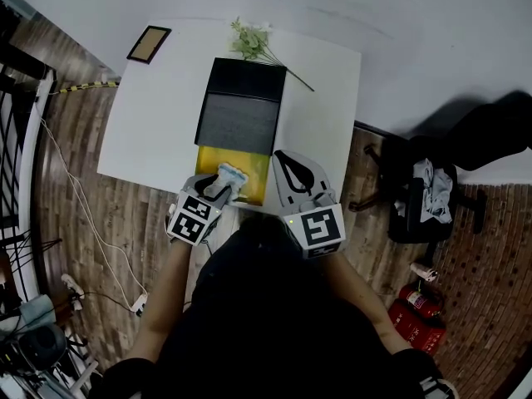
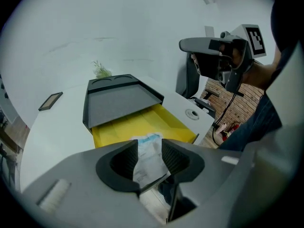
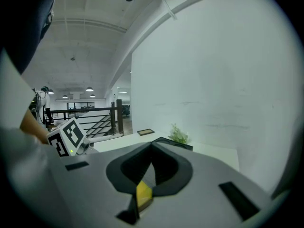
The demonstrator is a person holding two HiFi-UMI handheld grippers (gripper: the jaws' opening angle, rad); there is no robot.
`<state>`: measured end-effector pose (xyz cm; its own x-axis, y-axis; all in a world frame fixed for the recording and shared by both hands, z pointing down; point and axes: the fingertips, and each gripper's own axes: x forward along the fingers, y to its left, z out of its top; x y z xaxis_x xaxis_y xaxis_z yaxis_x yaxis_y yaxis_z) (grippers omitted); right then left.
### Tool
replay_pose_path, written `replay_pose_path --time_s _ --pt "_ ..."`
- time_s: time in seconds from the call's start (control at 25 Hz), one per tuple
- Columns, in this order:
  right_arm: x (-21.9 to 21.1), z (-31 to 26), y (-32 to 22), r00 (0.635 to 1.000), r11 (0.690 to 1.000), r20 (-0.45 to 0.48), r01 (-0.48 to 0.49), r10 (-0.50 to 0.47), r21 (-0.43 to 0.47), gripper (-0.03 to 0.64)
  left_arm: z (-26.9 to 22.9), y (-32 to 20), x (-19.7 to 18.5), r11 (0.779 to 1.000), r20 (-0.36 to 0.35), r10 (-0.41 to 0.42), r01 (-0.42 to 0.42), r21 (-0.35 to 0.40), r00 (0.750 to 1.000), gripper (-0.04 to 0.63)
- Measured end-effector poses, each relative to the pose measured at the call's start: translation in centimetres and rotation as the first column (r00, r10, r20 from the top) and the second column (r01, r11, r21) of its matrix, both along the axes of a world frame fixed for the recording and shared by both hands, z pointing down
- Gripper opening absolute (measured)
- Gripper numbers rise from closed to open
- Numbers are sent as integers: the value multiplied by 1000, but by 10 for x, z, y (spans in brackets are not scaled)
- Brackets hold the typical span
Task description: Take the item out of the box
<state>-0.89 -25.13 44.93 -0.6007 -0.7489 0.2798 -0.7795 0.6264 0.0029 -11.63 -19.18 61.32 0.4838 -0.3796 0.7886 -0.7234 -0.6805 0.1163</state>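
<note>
A box lies on the white table (image 1: 150,131): a yellow base (image 1: 252,181) with a dark grey insert (image 1: 239,121) and a black lid (image 1: 247,80) slid off towards the far side. My left gripper (image 1: 226,181) hangs over the near end of the yellow base (image 2: 142,125). A white packet with a blue top (image 2: 148,158) stands between its jaws, which are spread wide and do not visibly press on it. My right gripper (image 1: 283,156) hovers just right of the box. Its jaws (image 3: 152,147) are shut with nothing in them.
A green sprig (image 1: 253,44) and a small framed picture (image 1: 149,43) lie at the table's far edge. The near table edge is right under both grippers. On the floor are an office chair (image 1: 428,194) and red extinguishers (image 1: 420,306) on the right, and cables (image 1: 91,231) on the left.
</note>
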Motion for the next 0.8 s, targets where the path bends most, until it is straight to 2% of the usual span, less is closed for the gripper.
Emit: replay_pose_path --time_s 0.2,0.48,0.8 --pt "1 1 0 1000 1000 -4 4 -4 -1 11 14 5 3 996 56 50 -45 -82 997 169" --pt "9 3 -4 1000 1000 -26 -14 14 -3 11 25 5 3 981 89 59 -41 -190 994 164" --pt "11 5 -5 999 1000 -30 -24 24 -5 11 30 9 4 963 103 85 -56 -263 991 93"
